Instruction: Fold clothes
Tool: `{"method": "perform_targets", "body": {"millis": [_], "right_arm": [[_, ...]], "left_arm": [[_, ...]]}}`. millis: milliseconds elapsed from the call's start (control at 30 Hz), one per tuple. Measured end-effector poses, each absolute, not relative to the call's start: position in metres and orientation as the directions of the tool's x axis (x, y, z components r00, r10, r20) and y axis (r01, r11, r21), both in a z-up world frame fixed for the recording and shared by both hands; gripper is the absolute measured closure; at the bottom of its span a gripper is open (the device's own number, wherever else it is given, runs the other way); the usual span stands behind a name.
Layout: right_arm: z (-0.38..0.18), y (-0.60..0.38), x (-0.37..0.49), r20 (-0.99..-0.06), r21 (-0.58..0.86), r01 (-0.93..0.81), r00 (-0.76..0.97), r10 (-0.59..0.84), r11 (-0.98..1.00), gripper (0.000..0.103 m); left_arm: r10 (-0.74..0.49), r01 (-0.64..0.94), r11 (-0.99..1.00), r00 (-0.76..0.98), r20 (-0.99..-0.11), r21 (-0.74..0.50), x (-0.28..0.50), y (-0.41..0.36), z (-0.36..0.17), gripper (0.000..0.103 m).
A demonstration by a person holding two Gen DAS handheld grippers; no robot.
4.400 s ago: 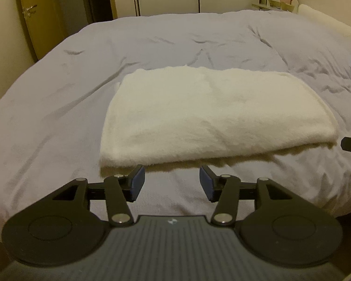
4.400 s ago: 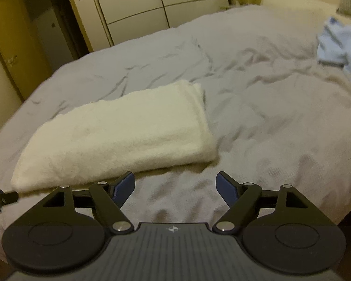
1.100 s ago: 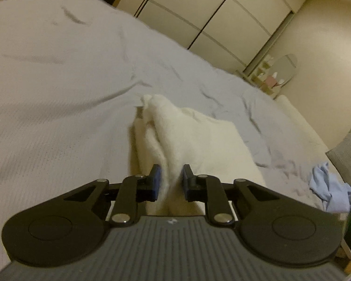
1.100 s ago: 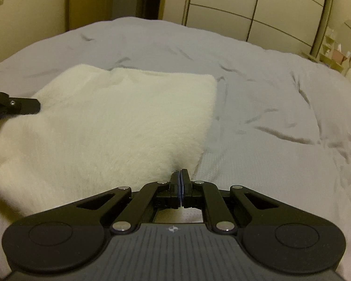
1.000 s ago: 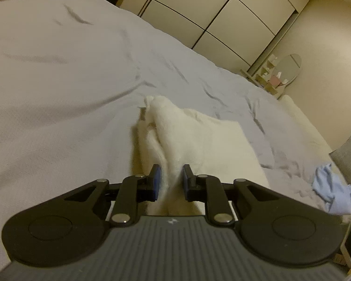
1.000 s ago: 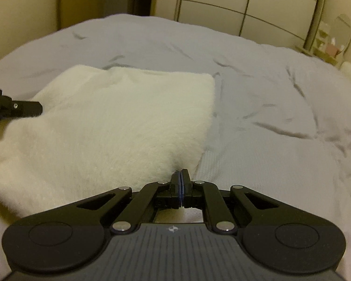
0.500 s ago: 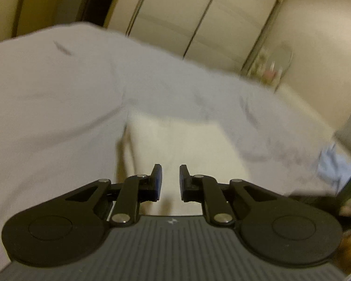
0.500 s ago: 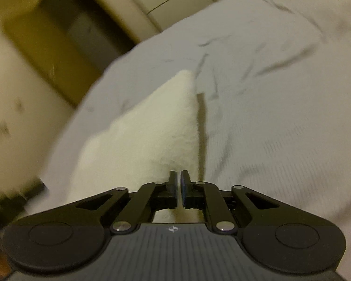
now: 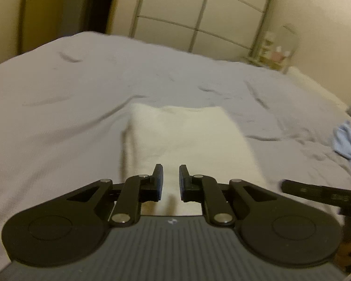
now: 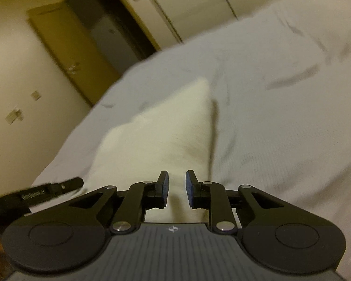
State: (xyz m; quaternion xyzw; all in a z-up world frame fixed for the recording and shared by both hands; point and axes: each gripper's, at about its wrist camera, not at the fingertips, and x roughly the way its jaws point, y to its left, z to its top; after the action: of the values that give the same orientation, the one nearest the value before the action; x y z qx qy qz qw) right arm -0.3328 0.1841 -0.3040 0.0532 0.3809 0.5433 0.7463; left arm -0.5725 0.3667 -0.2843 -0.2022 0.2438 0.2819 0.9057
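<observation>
The folded towel (image 9: 187, 140) lies on the bed (image 9: 58, 117) at the centre of the left wrist frame, directly ahead of the left gripper (image 9: 171, 179). A crumpled cloth (image 9: 347, 142) lies on the bed at the right edge, well apart from the towel. Behind the bed, wardrobe doors (image 9: 199, 16) fill the upper centre, a small shelf (image 9: 276, 56) the upper right, and a door (image 9: 32, 11) the upper left.

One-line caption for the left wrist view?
Left claw open over folded white towel on grey bed; right claw's tip alongside.
</observation>
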Motion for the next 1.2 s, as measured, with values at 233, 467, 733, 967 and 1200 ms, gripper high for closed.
{"method": "perform_targets", "body": {"millis": [233, 467, 733, 967, 1200], "right_arm": [[-0.32, 0.207, -0.359, -0.637, 0.372, -0.836, 0.086, 0.766, 0.403, 0.081], [-0.293, 0.185, -0.365, -0.641, 0.343, -0.843, 0.112, 0.759, 0.414, 0.055], [-0.289, 0.153, -0.379, -0.709, 0.282, -0.84, 0.143, 0.691, 0.464, 0.017], [-0.264, 0.126, -0.379, -0.678, 0.276, -0.814, 0.211, 0.704, 0.511, 0.013], [-0.252, 0.108, -0.379, -0.665, 0.272, -0.797, 0.25, 0.704, 0.539, 0.013]], "left_arm": [[0.423, -0.703, 0.69, 0.586, -0.691, -0.174, -0.543, 0.367, -0.315, 0.095], [0.472, -0.771, 0.632, 0.463, -0.75, -0.079, -0.54, 0.327, -0.288, 0.073], [0.505, -0.796, 0.605, 0.379, -0.775, 0.006, -0.557, 0.277, -0.272, 0.062], [0.563, -0.795, 0.605, 0.391, -0.729, 0.041, -0.565, 0.245, -0.239, 0.051], [0.596, -0.796, 0.6, 0.374, -0.711, 0.084, -0.569, 0.218, -0.225, 0.042]]}}
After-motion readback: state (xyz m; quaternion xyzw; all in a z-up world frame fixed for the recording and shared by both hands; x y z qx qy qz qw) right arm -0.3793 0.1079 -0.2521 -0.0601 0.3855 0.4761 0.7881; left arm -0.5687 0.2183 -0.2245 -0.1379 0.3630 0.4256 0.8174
